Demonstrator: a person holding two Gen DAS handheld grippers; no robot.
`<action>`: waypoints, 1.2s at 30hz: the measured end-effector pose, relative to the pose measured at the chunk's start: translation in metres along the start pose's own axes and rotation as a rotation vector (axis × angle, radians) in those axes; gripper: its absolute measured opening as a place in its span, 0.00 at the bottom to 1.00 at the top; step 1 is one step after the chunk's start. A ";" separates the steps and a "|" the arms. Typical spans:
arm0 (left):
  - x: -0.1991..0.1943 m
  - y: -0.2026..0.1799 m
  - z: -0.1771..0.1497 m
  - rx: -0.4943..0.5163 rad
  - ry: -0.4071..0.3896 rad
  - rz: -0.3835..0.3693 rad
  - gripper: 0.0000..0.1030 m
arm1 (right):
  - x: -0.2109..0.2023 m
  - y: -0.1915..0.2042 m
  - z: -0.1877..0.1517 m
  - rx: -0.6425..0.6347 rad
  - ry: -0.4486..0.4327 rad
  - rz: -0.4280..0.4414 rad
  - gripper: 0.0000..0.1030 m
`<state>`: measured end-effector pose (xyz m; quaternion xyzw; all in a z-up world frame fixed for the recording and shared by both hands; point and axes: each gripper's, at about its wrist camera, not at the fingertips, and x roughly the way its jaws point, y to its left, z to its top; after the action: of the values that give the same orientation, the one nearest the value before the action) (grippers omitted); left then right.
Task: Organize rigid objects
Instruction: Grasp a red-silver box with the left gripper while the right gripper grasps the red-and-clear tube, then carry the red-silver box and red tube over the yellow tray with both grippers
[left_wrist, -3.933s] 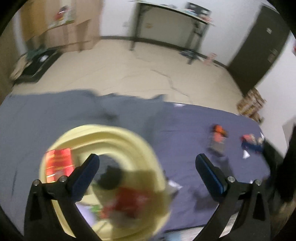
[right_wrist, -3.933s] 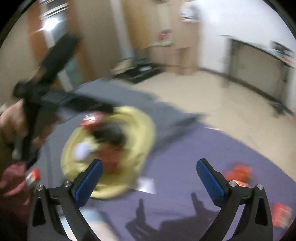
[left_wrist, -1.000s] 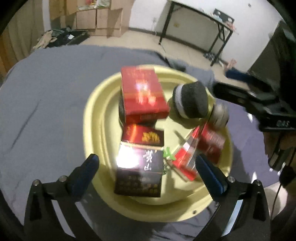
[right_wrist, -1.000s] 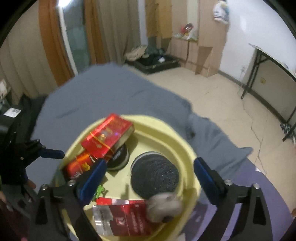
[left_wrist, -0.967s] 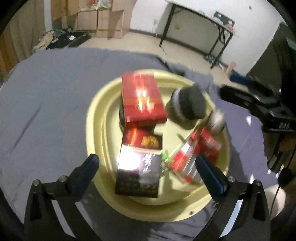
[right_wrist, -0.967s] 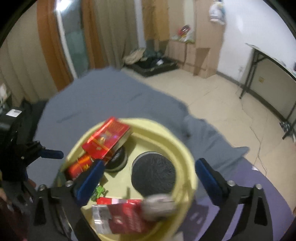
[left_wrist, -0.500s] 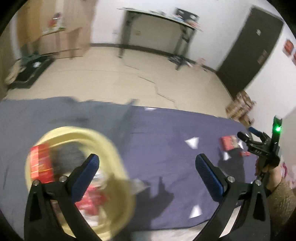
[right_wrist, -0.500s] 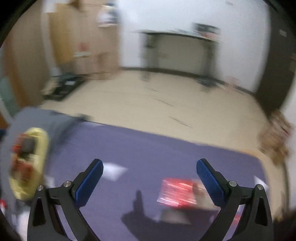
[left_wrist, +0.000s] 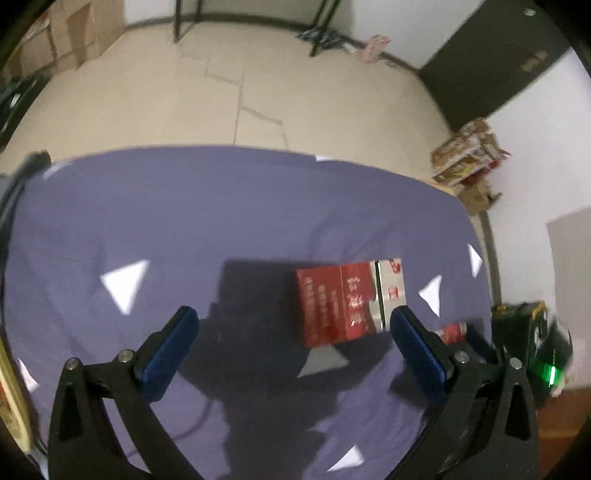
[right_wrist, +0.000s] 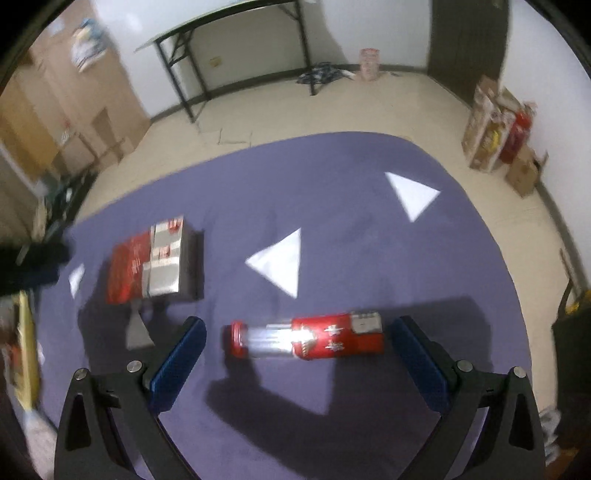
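A red and silver box (left_wrist: 349, 301) lies on the purple cloth (left_wrist: 221, 221), just ahead of my open, empty left gripper (left_wrist: 291, 332) and near its right finger. The same box shows in the right wrist view (right_wrist: 147, 264) at the left. A red and silver cylinder (right_wrist: 306, 339) lies on its side between the fingers of my open, empty right gripper (right_wrist: 295, 349). A small part of it shows in the left wrist view (left_wrist: 452, 329). The yellow basin's rim (right_wrist: 26, 343) shows at the far left edge.
White paper triangles (right_wrist: 280, 264) lie scattered on the cloth. The other gripper's dark body with a green light (left_wrist: 543, 365) is at the right of the left wrist view. Cartons (right_wrist: 491, 136) stand on the floor past the table's right edge.
Both grippers have swung away from the yellow basin to the right part of the cloth. The left one now faces the red box and the right one straddles the red cylinder.
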<state>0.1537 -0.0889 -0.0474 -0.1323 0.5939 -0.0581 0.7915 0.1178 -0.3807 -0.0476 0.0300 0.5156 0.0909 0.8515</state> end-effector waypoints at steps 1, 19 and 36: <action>0.009 -0.006 0.003 -0.014 0.015 0.006 1.00 | 0.002 0.001 -0.001 -0.021 -0.004 -0.015 1.00; 0.071 -0.048 0.000 0.043 0.031 0.080 0.90 | 0.020 0.044 -0.026 -0.061 -0.097 -0.094 0.99; -0.162 0.190 -0.042 -0.047 -0.274 0.176 0.89 | -0.067 0.181 -0.024 -0.414 -0.340 0.165 0.80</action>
<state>0.0542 0.1272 0.0389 -0.1049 0.4909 0.0443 0.8637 0.0437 -0.2165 0.0254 -0.0880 0.3314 0.2569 0.9036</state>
